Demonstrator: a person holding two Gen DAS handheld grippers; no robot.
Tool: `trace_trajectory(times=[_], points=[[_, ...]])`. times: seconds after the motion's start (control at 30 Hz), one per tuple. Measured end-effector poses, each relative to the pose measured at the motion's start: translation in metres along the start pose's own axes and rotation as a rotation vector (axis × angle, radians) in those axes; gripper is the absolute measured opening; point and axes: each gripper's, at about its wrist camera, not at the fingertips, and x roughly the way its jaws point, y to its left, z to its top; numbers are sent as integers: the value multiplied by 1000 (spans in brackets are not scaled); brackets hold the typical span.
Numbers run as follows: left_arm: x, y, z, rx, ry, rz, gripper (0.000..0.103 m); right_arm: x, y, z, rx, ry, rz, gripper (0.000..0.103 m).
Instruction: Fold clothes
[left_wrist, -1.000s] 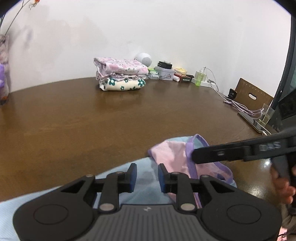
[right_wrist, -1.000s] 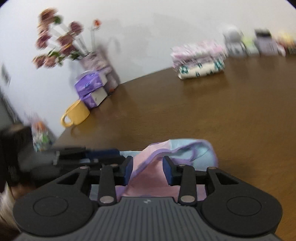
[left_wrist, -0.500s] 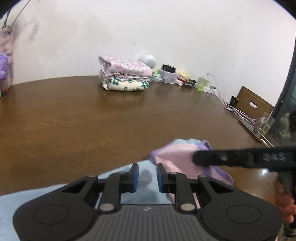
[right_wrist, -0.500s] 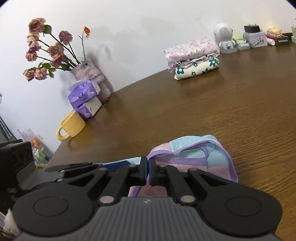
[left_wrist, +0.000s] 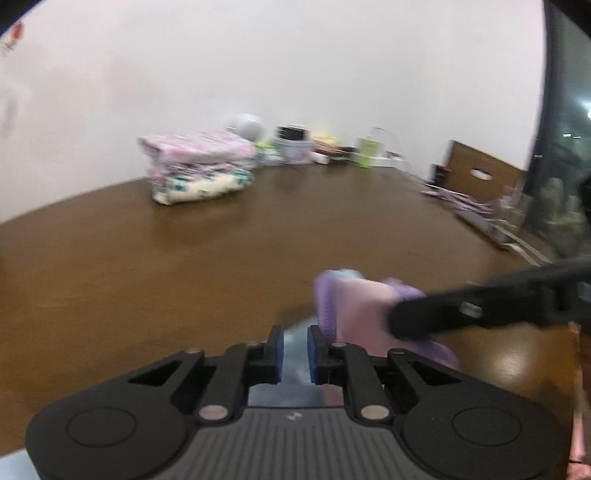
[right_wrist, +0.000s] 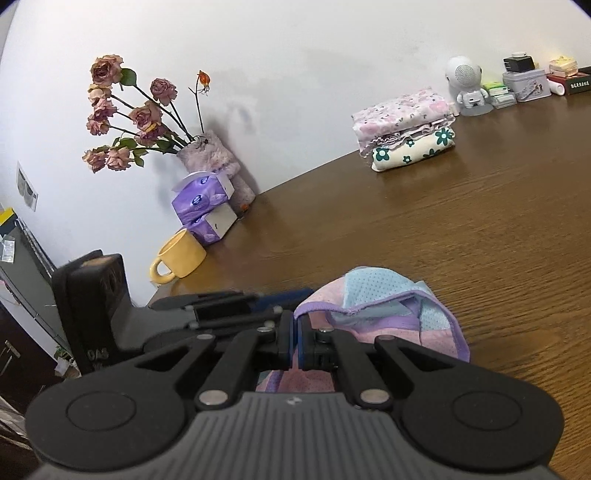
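My right claw (right_wrist: 296, 341) is clamped on the purple hem of the pink-and-blue garment (right_wrist: 388, 306); my left claw (left_wrist: 294, 349) is narrowing, pale blue cloth between its pads. The garment lies bunched at the near counter (right_wrist: 480, 229) edge. I should pinch fully, then lift both corners evenly.

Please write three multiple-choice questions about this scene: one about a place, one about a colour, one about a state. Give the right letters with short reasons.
1. Where does the stack of folded floral clothes lie?
A. at the far side of the brown wooden table, near the wall
B. on the floor
C. on a chair

2. What colour is the ceramic mug?
A. red
B. yellow
C. black

3. How is the right gripper?
A. wide open
B. shut on the pink, blue and purple garment
C. holding the mug

Key: 1 A, the stack sits by the wall; 2 B, the mug is yellow; 3 B, pads pinch the cloth's edge.
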Motion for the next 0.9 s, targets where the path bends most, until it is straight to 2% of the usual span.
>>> trace_trajectory(times=[0.2, 0.3, 0.63, 0.73, 0.9], points=[[2, -3, -10, -41, 49, -97, 12, 11, -4, 3, 10, 8, 21, 2], [0, 5, -13, -95, 57, -97, 12, 23, -3, 3, -1, 31, 14, 2], [-19, 20, -18, -127, 44, -4, 14, 49, 5, -4, -50, 91, -43, 4], [-28, 25, -20, -141, 23, 51, 22, 55, 5, -5, -57, 104, -55, 5], [-41, 35, -21, -177, -26, 116, 24, 67, 8, -9, -76, 132, -65, 7]])
